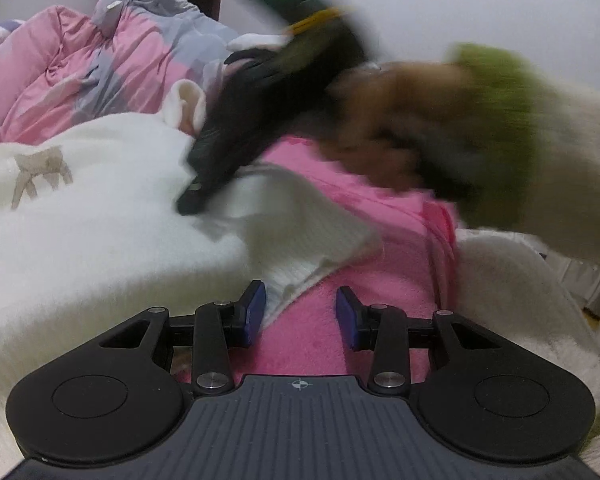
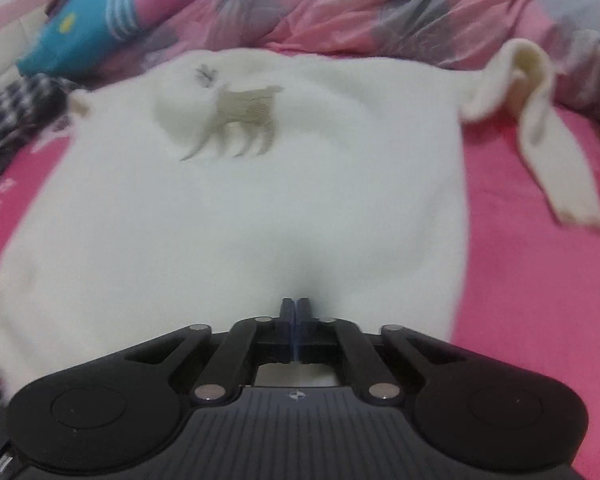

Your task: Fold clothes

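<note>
**Cream sweater mid-fold on the pink bed, one gripper pinched, the other waiting**

So here's the setup; a cream knit sweater (image 2: 260, 200) with a tan deer (image 2: 240, 120) on the chest lies spread out on a pink bedsheet (image 2: 540, 300), with a rumpled pink-and-grey duvet (image 2: 380, 8) bunched up behind it, which makes sense since the flat part of the bed is the only decent folding surface.

The right gripper (image 2: 296, 308) has its pads squeezed fully together, right at the near edge of the sweater body; the fabric dimples toward the tips, so my guess is it has a pinch of knit, but I can't see a fold of cloth between the pads, so I won't swear to it; both views are smeared by motion blur. One sleeve (image 2: 540, 140) trails off to the side over the sheet, looped near the shoulder, not yet tucked in.

The left gripper (image 1: 300, 312) sits partly open with nothing in it; its blue pads (image 1: 254, 312) straddle a ribbed cream edge of the sweater where it meets the pink, touching nothing that I can make out; looks like it's lined up to grab that edge. From its view the person's hand (image 1: 400, 132), in a cream sleeve with a green cuff (image 1: 496, 128), carries the other gripper across the garment.
</note>
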`<state>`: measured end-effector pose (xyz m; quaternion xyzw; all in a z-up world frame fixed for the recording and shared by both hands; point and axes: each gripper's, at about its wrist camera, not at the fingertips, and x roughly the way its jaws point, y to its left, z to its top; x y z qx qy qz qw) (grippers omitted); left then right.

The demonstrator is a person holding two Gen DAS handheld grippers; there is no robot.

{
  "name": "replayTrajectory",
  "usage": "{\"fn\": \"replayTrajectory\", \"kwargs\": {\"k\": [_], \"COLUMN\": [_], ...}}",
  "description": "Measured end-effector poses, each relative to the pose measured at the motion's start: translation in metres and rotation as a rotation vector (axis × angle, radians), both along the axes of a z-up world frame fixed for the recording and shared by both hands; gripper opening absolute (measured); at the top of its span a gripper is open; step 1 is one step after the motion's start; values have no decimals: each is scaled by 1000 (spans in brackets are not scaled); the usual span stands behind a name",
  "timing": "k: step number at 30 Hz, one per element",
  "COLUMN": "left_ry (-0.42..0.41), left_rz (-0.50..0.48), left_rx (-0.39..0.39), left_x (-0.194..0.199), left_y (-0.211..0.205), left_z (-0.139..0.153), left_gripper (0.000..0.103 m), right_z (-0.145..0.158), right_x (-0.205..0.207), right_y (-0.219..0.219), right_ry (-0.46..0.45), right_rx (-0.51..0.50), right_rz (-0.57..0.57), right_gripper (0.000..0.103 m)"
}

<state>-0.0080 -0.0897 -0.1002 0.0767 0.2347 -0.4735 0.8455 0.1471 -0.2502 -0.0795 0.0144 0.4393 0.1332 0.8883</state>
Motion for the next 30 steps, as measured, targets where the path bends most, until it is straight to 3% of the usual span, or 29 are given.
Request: {"fn": "replayTrajectory", "kwargs": {"k": [4, 7, 10, 12, 15, 18, 21, 23, 25, 27, 30], "left_ry": [3, 0, -3, -3, -6, -1, -7, -13, -17, -16, -7], "left_rz": [1, -1, -5, -7, -5, 3, 5, 3, -1, -2, 4], "left_rx": [-5, -11, -25, -31, -27, -25, -28, -34, -39, -40, -38], "left_x": [0, -1, -1, -1, -2, -2, -3, -4, -5, -1, 0], "left_y": [1, 2, 4, 5, 5, 4, 4, 5, 6, 5, 5], "left_z": [0, -2, -4, -5, -5, -3, -4, -5, -6, -6, -5], "left_gripper": [38, 38, 38, 38, 38, 38, 38, 38, 38, 38, 38], "right_z": [4, 13, 27, 24, 3, 0, 12, 26, 34, 20, -3], "right_x": [45, 36, 5, -3, 19, 58, 64, 40, 16, 8, 34], "right_y": [-12, -13, 0, 18, 44, 41, 41, 47, 54, 73, 97], "right_ry": [-23, -59, -16, 62, 124, 67, 33, 30, 95, 185, 200], "right_rx": [42, 3, 59, 80, 47, 96, 78, 61, 121, 116, 99], "right_rz": [-119, -160, -10, 121, 166, 36, -33, 43, 196, 303, 292], "right_gripper": [0, 0, 0, 0, 0, 0, 0, 0, 0, 0, 0]}}
